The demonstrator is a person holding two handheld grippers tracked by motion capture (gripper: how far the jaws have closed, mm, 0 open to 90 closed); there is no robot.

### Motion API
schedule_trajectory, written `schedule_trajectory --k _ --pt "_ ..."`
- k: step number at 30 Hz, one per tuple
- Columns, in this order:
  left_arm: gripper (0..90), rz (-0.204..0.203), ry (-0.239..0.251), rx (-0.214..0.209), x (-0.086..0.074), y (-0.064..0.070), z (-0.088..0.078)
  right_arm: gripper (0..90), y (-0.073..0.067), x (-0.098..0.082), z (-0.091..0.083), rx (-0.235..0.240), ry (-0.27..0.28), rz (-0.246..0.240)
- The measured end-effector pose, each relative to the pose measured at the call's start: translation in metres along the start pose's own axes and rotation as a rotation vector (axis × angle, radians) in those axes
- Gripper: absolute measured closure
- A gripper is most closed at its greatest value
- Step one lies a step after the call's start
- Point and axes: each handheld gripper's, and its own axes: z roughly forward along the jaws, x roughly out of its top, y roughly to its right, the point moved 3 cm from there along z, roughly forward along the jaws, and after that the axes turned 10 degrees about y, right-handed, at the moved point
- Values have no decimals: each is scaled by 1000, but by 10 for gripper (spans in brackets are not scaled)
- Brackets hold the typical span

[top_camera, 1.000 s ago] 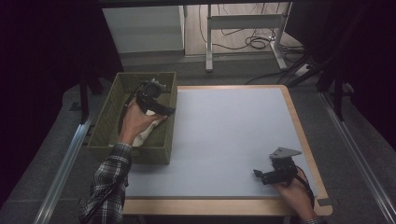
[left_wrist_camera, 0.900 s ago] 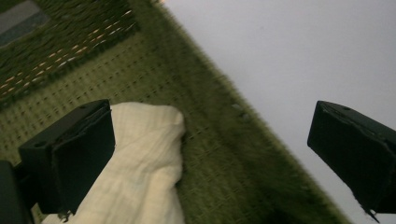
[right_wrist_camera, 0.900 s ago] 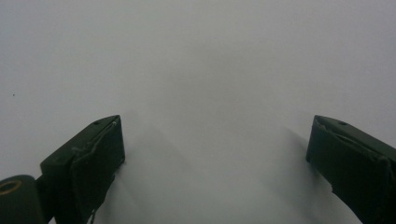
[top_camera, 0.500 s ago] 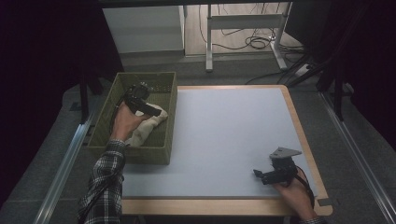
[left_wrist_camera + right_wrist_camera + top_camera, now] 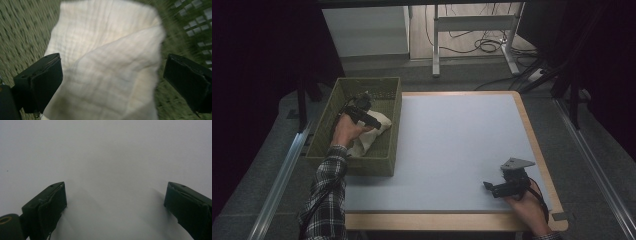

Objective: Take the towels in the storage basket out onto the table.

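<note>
A cream cloth (image 5: 371, 131) lies crumpled inside the olive green basket (image 5: 384, 162) at the table's left edge. My left gripper (image 5: 373, 122) hangs over the cloth inside the basket, its jaws wide apart. In the left gripper view the cloth (image 5: 105, 65) lies between and below the open left gripper (image 5: 112, 80), and I cannot tell whether they touch. My right gripper (image 5: 490, 187) rests low over the pale grey table top (image 5: 452, 140) near the front right corner. The right gripper view has the right gripper (image 5: 115, 205) open over bare grey surface.
The table has a light wooden rim (image 5: 532, 135). Behind it stand a white cabinet (image 5: 367, 30) and a metal desk frame (image 5: 472, 22) with cables on the floor. A metal rail (image 5: 282, 175) runs along the left side.
My left gripper moved toward the far side of the basket and down over the cloth. The right gripper stayed where it was.
</note>
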Motion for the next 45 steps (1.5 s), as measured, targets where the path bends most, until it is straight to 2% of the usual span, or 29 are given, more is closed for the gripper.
schedule_trajectory --k 2,7,9,11,13,14,15,16,17,18,19,21,25,31,32,33,35,39,42,45 --pt "27 1 -53 6 -1 -2 7 44 0 0 0 0 0 0" --pt "39 -46 -126 -16 -3 -4 22 44 0 0 0 1 0 1" --pt "94 -72 -160 -39 -5 -6 25 44 0 0 0 0 0 0" --pt "126 -75 -171 -44 -6 -6 25 44 0 0 0 1 0 1" --pt "214 -81 -173 -54 -7 -6 23 44 0 0 0 1 0 1" --pt "289 -81 -175 -56 -8 -6 22 44 0 0 0 0 0 1" --pt "289 -79 -176 -62 -9 -6 20 44 0 0 0 0 0 1" --pt "401 -79 -175 -65 -9 -6 19 44 0 0 0 0 0 0" --pt "401 -77 -175 -68 -9 -6 17 44 0 0 0 0 0 0" --pt "557 -76 -172 -71 -10 -6 16 44 0 0 0 0 0 0" --pt "557 -74 -173 -75 -10 -6 14 44 0 0 0 0 0 0" --pt "697 -72 -179 -76 -11 -7 12 44 0 0 0 1 0 1" --pt "738 -54 -183 -72 -11 -6 10 44 0 0 0 1 0 1" --pt "742 -33 -151 -65 -8 -4 -1 44 0 0 0 1 1 1" --pt "741 -33 -126 -65 -8 -5 -9 44 0 0 0 1 1 1" --pt "740 -33 -126 -65 -8 -5 -9 44 0 0 0 1 1 1" --pt "740 -28 -95 -62 -7 -5 -17 44 0 0 0 0 0 0" --pt "738 -24 -29 -85 -6 -7 -38 44 0 0 0 1 0 0" --pt "738 -23 -9 -85 -6 -8 -45 44 0 0 0 0 0 0" --pt "737 -27 40 -93 -6 -9 -59 44 0 0 0 0 -1 -1"
